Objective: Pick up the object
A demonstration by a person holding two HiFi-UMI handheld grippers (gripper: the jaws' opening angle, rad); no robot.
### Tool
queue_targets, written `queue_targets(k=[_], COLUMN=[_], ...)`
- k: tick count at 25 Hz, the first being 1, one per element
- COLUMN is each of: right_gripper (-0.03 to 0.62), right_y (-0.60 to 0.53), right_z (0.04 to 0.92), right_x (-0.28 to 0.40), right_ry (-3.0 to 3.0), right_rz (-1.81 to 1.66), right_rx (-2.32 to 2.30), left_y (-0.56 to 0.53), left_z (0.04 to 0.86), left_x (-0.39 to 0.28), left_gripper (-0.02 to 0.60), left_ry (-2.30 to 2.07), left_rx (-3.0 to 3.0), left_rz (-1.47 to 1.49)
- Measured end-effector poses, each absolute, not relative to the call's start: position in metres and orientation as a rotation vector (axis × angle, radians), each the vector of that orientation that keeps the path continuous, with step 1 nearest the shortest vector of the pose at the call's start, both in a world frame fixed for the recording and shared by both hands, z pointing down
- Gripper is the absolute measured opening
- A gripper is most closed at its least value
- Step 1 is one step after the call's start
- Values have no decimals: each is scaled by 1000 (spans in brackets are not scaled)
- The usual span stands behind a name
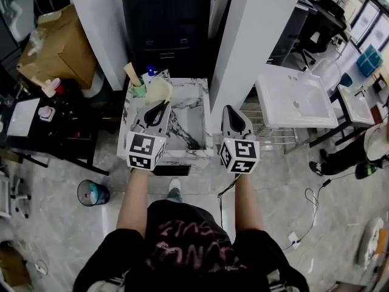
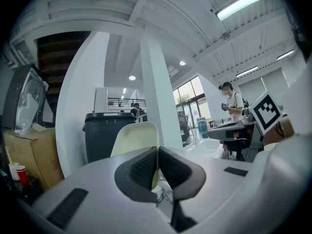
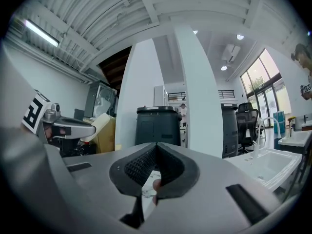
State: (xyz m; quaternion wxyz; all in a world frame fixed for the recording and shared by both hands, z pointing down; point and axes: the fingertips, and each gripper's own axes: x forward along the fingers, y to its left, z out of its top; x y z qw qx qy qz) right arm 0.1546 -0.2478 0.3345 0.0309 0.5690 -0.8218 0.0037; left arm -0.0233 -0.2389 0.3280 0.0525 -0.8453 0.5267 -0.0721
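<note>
Two white pillars (image 1: 255, 35) frame a black bin (image 1: 167, 26) at the far side, and a marble bench (image 1: 197, 91) with a sunken middle stands just before them. A white sink (image 1: 295, 99) sits on a rack to the right of the bench, and a cardboard box (image 1: 58, 47) stands well apart to the left. The person stands at the near edge of the bench with both arms stretched forward. The left hand-held gripper (image 1: 159, 107) is over the back left part of the bench, and its jaws pinch a cream object (image 1: 159, 90). In the left gripper view that object (image 2: 134, 138) is a flat piece with a rounded top. It rises upright above the pads of the left hand-held gripper (image 2: 157, 152), clamped by its lower edge. It hangs just beside a green cup (image 1: 140, 90) that holds a wooden stick (image 1: 132, 73), with a blue bottle (image 1: 150, 72) behind it. The right hand-held gripper (image 1: 231, 109) hovers over the bench's right rim. In its own view its jaws (image 3: 156, 147) are pressed together with nothing between them. A small round bin (image 1: 93, 193) stands on the floor at the left.
</note>
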Motion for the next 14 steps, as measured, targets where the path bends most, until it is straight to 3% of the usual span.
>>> queue_targets(k=[14], right_gripper=[14], right_y=[-231], right_z=[335], right_x=[148], right_ry=[-2529], right_rz=[-20], right_rx=[1757], left_y=[-217], left_z=[330], left_x=[-31], left_gripper=[26], left_ry=[1590], left_rx=[-2567], left_rz=[-196])
